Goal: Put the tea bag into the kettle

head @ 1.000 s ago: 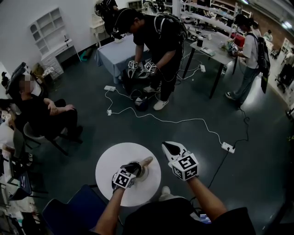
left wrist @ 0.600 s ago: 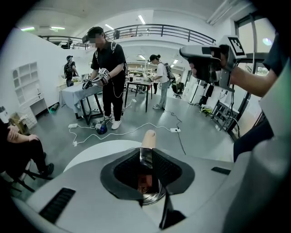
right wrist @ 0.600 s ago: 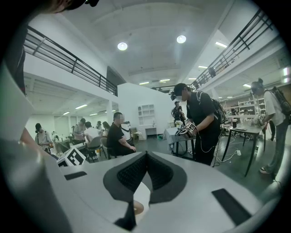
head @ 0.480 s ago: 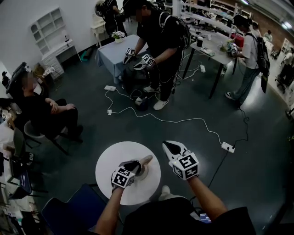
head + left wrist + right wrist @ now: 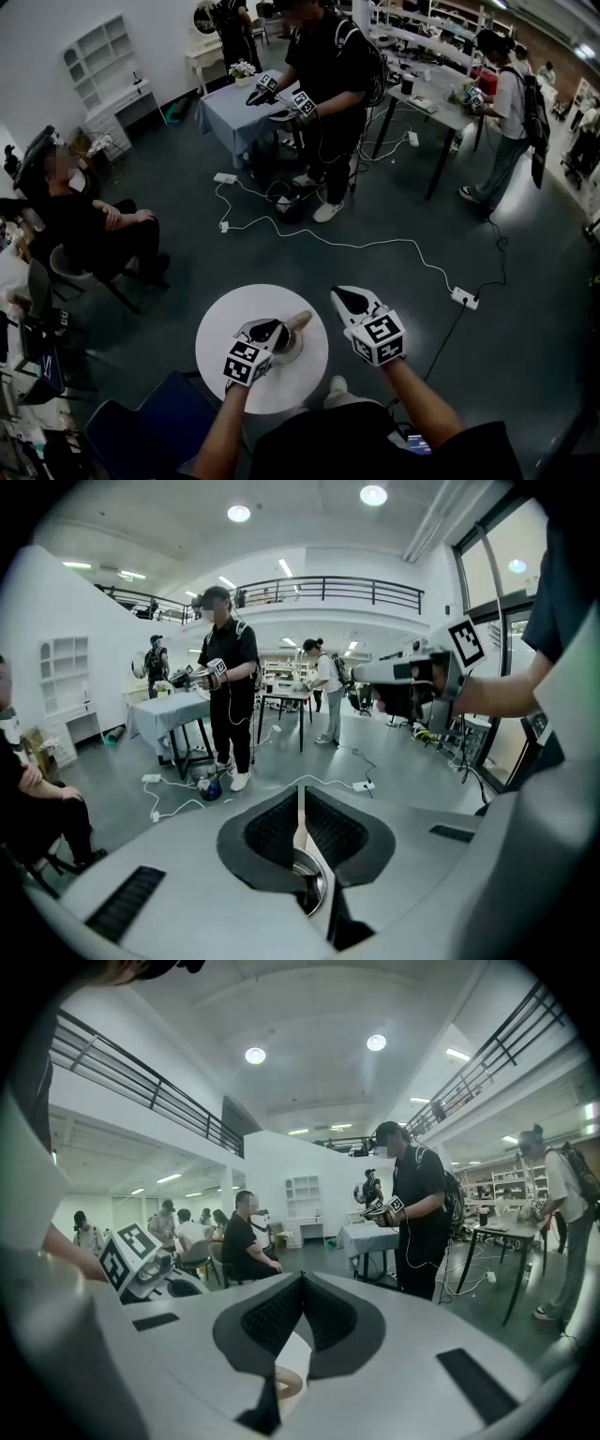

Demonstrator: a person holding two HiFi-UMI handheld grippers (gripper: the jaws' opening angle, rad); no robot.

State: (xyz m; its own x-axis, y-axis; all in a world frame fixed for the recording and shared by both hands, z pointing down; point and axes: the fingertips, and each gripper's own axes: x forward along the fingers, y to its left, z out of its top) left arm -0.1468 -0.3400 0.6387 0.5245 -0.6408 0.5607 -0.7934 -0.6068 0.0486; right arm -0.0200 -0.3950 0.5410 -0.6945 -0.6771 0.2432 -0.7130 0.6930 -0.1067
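Note:
A steel kettle (image 5: 287, 345) with a wooden handle (image 5: 300, 324) stands on the round white table (image 5: 225, 328). My left gripper (image 5: 270, 329) hovers right over the kettle. In the left gripper view the left gripper (image 5: 300, 803) has its jaws closed to a thin slit with a pale strip, apparently the tea bag (image 5: 299, 819), pinched edge-on. The kettle's open rim (image 5: 311, 885) lies just below. The bag's body is hidden. My right gripper (image 5: 345, 300) hangs shut and empty beyond the table's right edge. In its own view the right gripper (image 5: 300, 1283) has white table (image 5: 292, 1354) showing beneath.
A standing person (image 5: 323, 84) works with grippers at a grey-blue table (image 5: 234, 108) far ahead. A person sits on a chair (image 5: 94, 225) at left. A white cable runs to a power strip (image 5: 464, 300) on the floor at right. A blue seat (image 5: 169, 412) is beside my left arm.
My left gripper has drawn back slightly toward me over the kettle. The right gripper has held still. The standing person far ahead straightened and stepped toward the far table.

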